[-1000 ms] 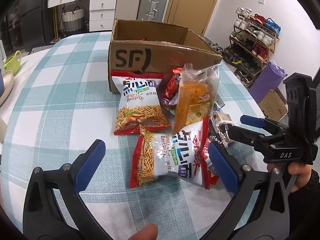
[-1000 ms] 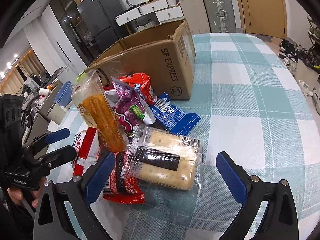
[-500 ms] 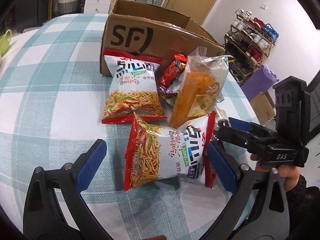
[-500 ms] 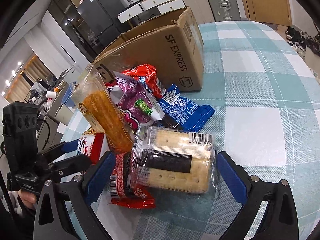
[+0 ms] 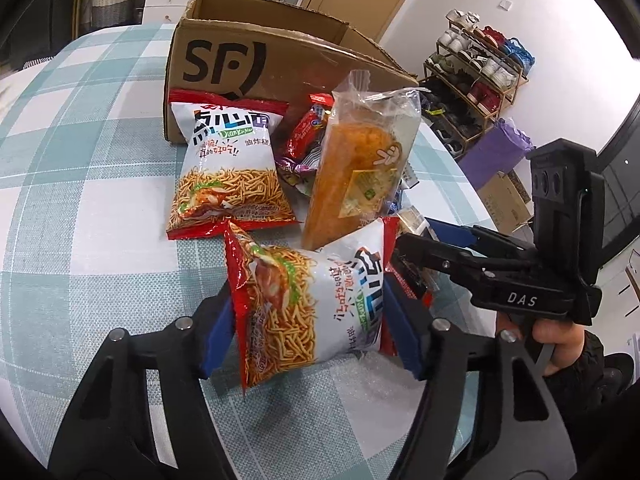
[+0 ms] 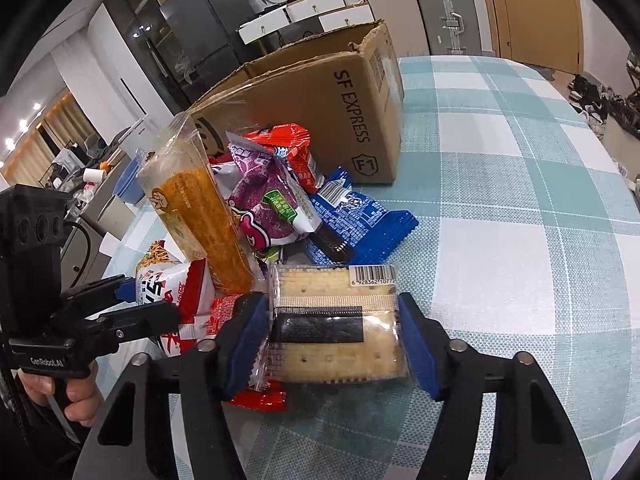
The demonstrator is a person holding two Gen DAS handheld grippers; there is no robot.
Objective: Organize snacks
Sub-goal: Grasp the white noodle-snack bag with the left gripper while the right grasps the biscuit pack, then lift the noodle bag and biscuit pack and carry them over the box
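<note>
A pile of snacks lies on the checked tablecloth (image 5: pixel 100 240) in front of an open SF cardboard box (image 5: pixel 256 68). My left gripper (image 5: pixel 312 332) is shut on a red-and-white noodle snack bag (image 5: pixel 308 304), its blue pads pressing both ends. A second noodle bag (image 5: pixel 228 172) lies behind it. An orange bread pack (image 5: pixel 356 172) leans upright in the pile. My right gripper (image 6: pixel 332 344) is shut on a clear pack of crackers (image 6: pixel 336 324), pads against both sides. The box also shows in the right wrist view (image 6: pixel 320 108).
Purple (image 6: pixel 272 208), red (image 6: pixel 288 148) and blue (image 6: pixel 352 220) snack packs lie between the crackers and the box. The left gripper shows at the left of the right wrist view (image 6: pixel 132 304). A shoe rack (image 5: pixel 480 68) stands beyond the table's right edge.
Both grippers moved forward and closed: the left onto the near noodle bag, the right onto the cracker pack. They were open before.
</note>
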